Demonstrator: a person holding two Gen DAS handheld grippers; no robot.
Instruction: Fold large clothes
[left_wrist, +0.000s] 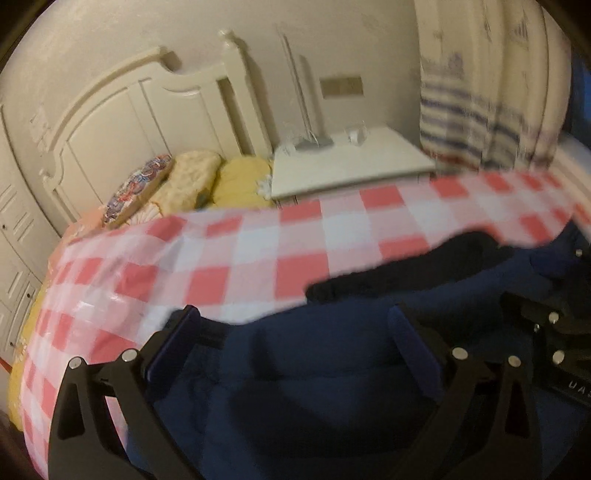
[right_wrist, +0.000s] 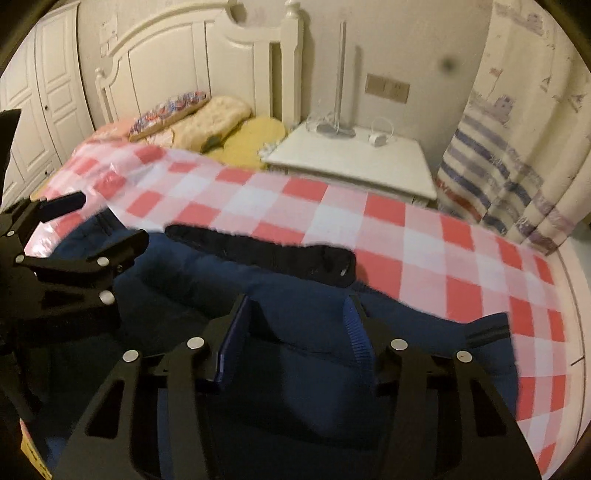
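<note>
The bed cover is a red, pink and white check, gingham style. On it lies a navy blue garment with a black collar band along its far edge. Behind the cover, by the cream headboard, sit a mustard yellow pillow, a beige quilted one and one with a red-and-blue print. The nightstand beside the headboard is white. The curtain past the nightstand is cream with blue stripes. Both grippers are black with blue pads.
</note>
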